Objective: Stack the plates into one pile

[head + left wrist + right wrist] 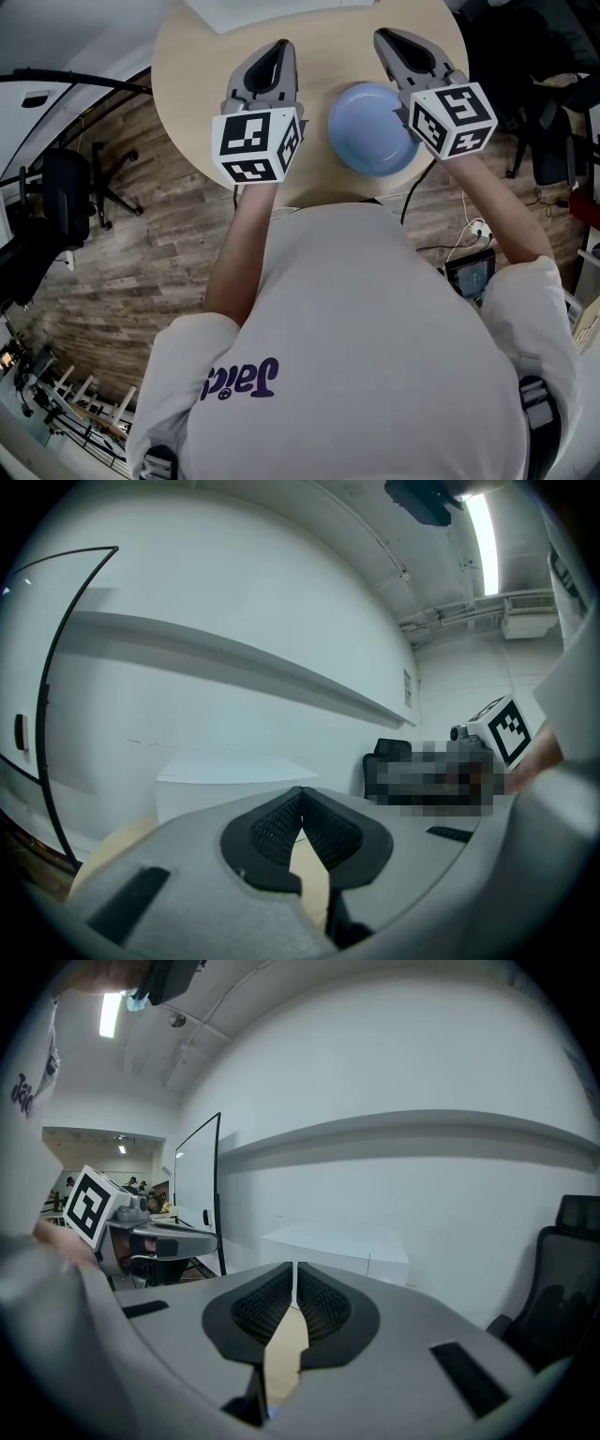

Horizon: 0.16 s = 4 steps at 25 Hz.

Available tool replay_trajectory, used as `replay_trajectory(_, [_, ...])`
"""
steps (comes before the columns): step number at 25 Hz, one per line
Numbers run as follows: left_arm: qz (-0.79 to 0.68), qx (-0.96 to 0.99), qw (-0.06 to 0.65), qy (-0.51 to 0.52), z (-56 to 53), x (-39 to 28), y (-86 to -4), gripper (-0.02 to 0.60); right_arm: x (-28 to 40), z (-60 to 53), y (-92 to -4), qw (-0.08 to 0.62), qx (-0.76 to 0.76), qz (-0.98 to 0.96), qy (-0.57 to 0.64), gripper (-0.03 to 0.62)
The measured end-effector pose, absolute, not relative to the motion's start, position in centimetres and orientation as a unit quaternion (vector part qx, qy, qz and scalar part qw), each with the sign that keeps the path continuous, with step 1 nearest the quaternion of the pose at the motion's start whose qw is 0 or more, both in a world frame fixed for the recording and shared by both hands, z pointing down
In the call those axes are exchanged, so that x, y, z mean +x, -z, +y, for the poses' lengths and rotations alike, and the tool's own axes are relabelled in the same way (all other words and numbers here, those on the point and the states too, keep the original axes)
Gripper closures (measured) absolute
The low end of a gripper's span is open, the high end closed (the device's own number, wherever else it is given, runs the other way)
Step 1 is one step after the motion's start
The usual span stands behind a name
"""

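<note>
A pale blue plate [370, 127], or a pile of them seen from above, sits on the round wooden table [202, 66] near its front edge. My left gripper [281, 45] hovers to the plate's left, jaws shut and empty, as its own view [300, 795] confirms. To the plate's right, partly over its rim, my right gripper [383, 36] is also shut with nothing between the pads [294, 1269]. Neither gripper view shows the plate. Each gripper's marker cube appears in the other's view.
A white box [272, 7] stands at the table's far edge, ahead of both grippers [234, 775] [337, 1241]. A black office chair [66, 192] stands on the wooden floor at left. Another chair [562, 1269] and cables lie at right.
</note>
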<state>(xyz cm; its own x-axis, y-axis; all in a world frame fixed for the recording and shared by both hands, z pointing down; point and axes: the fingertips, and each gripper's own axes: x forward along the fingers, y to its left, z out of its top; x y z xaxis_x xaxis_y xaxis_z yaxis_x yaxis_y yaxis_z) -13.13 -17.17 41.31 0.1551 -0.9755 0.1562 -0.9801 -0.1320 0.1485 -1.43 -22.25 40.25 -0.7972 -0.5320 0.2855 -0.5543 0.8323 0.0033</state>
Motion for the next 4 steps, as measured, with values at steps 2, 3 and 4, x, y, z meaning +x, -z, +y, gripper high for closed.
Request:
replay_trajectory(2, [-0.651,0.752,0.106,-0.013,-17.23,-13.19,-41.36,0.566,-1.57,-22.22,-40.32,0.138,0.287,-0.947,-0.042,0.566])
replay_trajectory(3, [-0.651,0.752,0.106,-0.014,-17.23,-13.2,-41.4,0.567,-1.63,-22.18,-40.35,0.137,0.287,-0.947,-0.043,0.566])
replay_trajectory(4, [-0.651,0.752,0.106,-0.015,-17.24,-13.2,-41.45,0.566,-1.69,-22.14,-40.38,0.137,0.287,-0.947,-0.044,0.566])
